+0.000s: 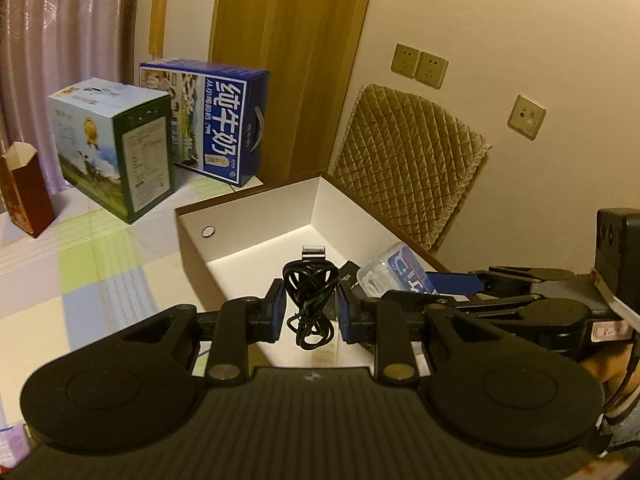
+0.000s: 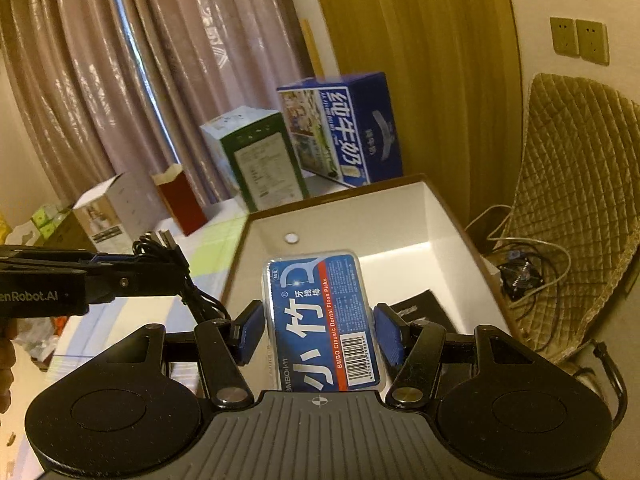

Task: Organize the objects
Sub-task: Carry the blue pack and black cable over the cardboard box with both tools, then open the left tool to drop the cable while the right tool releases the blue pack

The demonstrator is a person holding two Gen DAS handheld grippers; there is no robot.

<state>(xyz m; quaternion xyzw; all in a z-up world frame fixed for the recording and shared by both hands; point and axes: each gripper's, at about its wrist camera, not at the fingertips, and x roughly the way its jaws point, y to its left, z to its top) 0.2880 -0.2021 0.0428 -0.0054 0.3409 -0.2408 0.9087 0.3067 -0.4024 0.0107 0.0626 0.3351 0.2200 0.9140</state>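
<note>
At the far left of the left wrist view we saw a dark red carton (image 1: 26,188) standing on the pastel checked tabletop (image 1: 80,280), then a green-and-white box (image 1: 116,148) and, behind it to the right, a blue milk carton (image 1: 218,120) against the curtain. To the right of these lay an open white box (image 1: 248,216) with a brown rim, one corner pointing to the far wall.

Our left gripper (image 1: 311,312) was clenched on a coiled black cable (image 1: 310,300), its blue pads pressing the bundle from both sides. The bundle's long axis ran near to far, in line with the fingers; its plug end (image 1: 314,252) pointed to the far side and a loose loop hung at the near side. It hung over the near part of the white box.

In the right wrist view the left gripper (image 2: 160,264) came in from the left with the cable (image 2: 172,260) beside the box's left wall (image 2: 236,264).

Our right gripper (image 2: 318,332) was grasping a clear case of dental floss picks (image 2: 320,320) with a blue label, the pads on its two long edges. The case's long axis also ran near to far, its barcode end near us and its far end pointing into the box. It was held over the box, left of a dark flat item (image 2: 424,308) lying on the box floor.

Furthest right, a quilted tan pad (image 2: 576,184) leaned on the wall under two sockets (image 2: 578,38), with loose wires (image 2: 532,264) at its foot.
</note>
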